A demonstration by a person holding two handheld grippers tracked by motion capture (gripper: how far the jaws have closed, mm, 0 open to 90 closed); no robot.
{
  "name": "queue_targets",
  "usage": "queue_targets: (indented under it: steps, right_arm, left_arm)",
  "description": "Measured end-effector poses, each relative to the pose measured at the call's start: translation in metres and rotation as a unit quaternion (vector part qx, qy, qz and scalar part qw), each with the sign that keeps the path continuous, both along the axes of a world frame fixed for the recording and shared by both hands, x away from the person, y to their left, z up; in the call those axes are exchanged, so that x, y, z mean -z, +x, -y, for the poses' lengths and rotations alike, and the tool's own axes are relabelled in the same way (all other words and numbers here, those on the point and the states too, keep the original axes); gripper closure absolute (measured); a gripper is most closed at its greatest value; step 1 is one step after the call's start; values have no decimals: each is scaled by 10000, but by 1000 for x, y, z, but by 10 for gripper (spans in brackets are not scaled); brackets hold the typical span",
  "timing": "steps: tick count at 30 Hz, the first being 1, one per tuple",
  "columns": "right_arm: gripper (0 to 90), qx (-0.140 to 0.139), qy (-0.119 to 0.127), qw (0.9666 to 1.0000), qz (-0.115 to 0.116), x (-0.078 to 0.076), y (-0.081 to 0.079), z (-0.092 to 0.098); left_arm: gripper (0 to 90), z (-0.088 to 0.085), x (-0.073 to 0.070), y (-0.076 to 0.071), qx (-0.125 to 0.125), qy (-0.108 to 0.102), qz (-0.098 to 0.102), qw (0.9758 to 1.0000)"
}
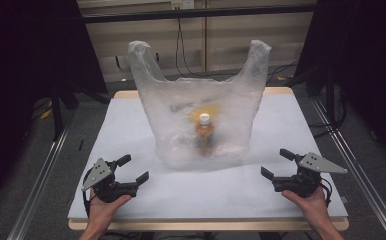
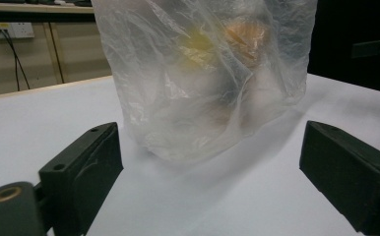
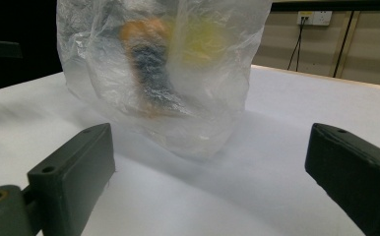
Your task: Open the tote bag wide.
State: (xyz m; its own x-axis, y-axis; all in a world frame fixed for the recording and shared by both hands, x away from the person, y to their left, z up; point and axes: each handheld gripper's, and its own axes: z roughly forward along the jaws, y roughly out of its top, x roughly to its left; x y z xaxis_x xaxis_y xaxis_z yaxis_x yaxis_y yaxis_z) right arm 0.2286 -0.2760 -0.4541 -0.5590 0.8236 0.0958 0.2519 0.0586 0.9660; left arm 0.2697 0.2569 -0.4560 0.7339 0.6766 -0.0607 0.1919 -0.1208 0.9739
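A clear plastic carrier bag [image 1: 201, 107] stands upright in the middle of the white table [image 1: 131, 125], its two handles sticking up. Inside it an orange bottle with a white cap [image 1: 204, 131] stands upright, with something yellow behind it. My left gripper [image 1: 134, 168] rests near the front left of the table, open, jaws pointing toward the bag [image 2: 203, 78], nothing between them. My right gripper [image 1: 276, 164] rests at the front right, also open and empty, facing the bag [image 3: 163, 69] and the bottle [image 3: 146, 69] within it. Both are well short of the bag.
Dark curtains and stands flank the table on both sides. A wall with a power socket [image 1: 182, 4] and hanging cables runs behind. Metal rails [image 1: 41, 175] run along the floor left and right of the table.
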Motion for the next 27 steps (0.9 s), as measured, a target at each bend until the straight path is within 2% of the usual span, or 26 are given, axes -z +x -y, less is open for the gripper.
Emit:
queue_targets:
  steps: [1,2,3,4,5,6,7,8,9,10,11,12,13,14,15,16,19,20,21,22,23,25,26,27]
  right_arm:
    - [37,0,5,10000,-14,0,0,0]
    - [45,16,-3,10000,-8,0,0,0]
    - [41,6,-19,10000,-37,-1,0,0]
    - [37,3,-35,10000,-40,-1,1,0]
    - [49,-3,-23,10000,-85,-1,1,0]
    - [86,-108,11,9999,-78,-1,0,-1]
    - [86,-108,11,9999,-78,-1,0,-1]
    - [105,-144,-17,9999,-63,-2,0,-1]
    - [160,-192,28,9998,-13,-3,-1,-2]
    - [205,-244,4,9997,28,-4,-1,-1]
    - [205,-244,4,9997,28,-4,-1,-1]
    - [225,-301,-3,9995,71,-5,-2,-2]
    - [230,-260,-22,9996,114,-6,-2,-3]
    - [256,-296,-21,9995,127,-6,-3,-3]
    - [321,-360,-10,9992,173,-7,-4,-3]
    - [321,-360,-10,9992,173,-7,-4,-3]
    - [415,-525,-12,9985,136,-11,-3,-6]
    - [437,-554,-39,9983,151,-12,-2,-7]
    - [453,-599,-13,9981,110,-13,-1,-8]
    - [453,-599,-13,9981,110,-13,-1,-8]
    - [494,-624,-36,9980,95,-14,0,-10]
    - [523,-667,-81,9977,108,-17,1,-13]
    - [573,-775,-45,9969,87,-20,3,-16]
    - [578,-813,-37,9967,57,-22,4,-18]
  left_arm:
    - [107,0,0,0,45,-55,-12,10000]
    - [144,-1,0,1,143,7,21,9999]
    - [147,-1,0,0,73,73,40,9999]
    - [148,1,0,-1,150,-46,7,9999]
    - [155,1,-1,-2,104,1,37,9999]
    - [169,1,-1,-1,212,-51,53,9997]
    - [169,1,-1,-2,235,-25,53,9997]
    - [177,3,-1,-2,132,-36,38,9999]
    - [198,3,-1,-2,247,-51,15,9997]
    - [223,4,-1,-2,247,-47,13,9997]
    - [223,5,-1,-2,325,-105,6,9994]
    - [234,6,-2,-3,225,-21,31,9997]
    - [236,7,-2,-3,272,-107,-37,9996]
    - [252,7,-3,-3,297,18,47,9995]
    - [293,8,-3,-4,352,-79,-8,9994]
    - [293,8,-4,-3,471,-37,35,9989]
    - [358,12,-6,-5,460,19,47,9989]
    - [365,11,-7,-3,611,129,81,9980]
    - [386,13,-9,-4,622,162,118,9979]
    - [409,13,-9,-4,622,162,118,9979]
    - [409,17,-10,-5,628,-16,51,9980]
    - [453,19,-11,-3,676,-42,37,9977]
    - [461,19,-12,-1,717,58,76,9974]
    - [467,20,-13,0,791,-36,-8,9969]
